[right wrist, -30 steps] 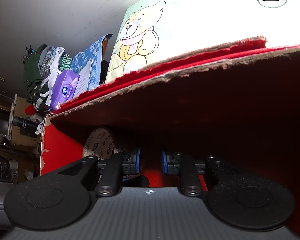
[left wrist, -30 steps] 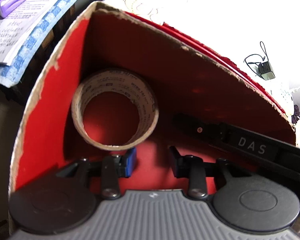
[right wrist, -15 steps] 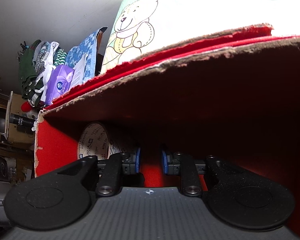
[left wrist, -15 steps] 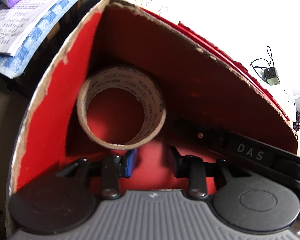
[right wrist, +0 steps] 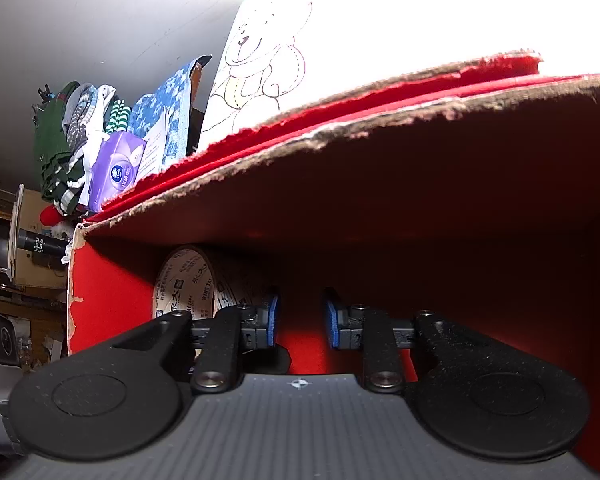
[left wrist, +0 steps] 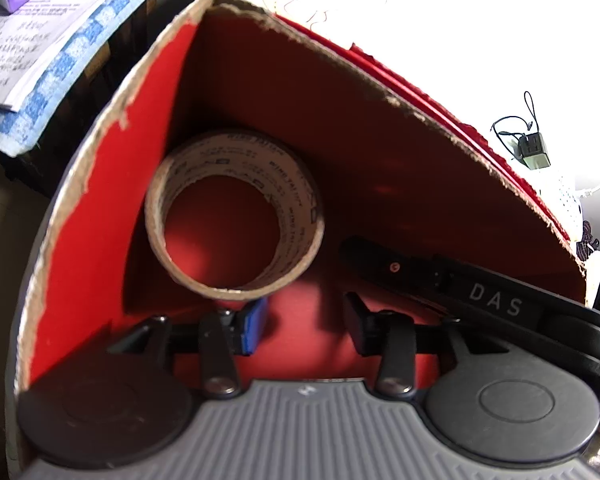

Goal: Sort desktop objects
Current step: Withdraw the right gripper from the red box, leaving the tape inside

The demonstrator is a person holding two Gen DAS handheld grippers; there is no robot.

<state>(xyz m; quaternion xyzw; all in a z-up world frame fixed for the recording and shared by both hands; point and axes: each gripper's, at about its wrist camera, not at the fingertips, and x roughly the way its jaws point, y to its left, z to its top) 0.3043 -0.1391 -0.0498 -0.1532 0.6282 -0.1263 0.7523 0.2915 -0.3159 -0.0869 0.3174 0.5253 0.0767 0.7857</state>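
A cardboard tape roll lies in the left corner of a red-lined cardboard box. My left gripper hangs inside the box just in front of the roll. Its jaws are opening with only red floor between them, and its left blue pad sits beside the roll's near rim. A long black bar lettered DAS reaches in from the right. My right gripper is also low in the box. Its jaws are opening on nothing, and the tape roll is to its left.
Outside the box lie a purple tissue pack, printed papers on a blue checked cloth, a bear-print sheet and a small charger with a cable. A pile of clothes sits further left.
Both grippers' jaws stand wider apart than before, the left more so. The tape roll and the box have stayed where they were.
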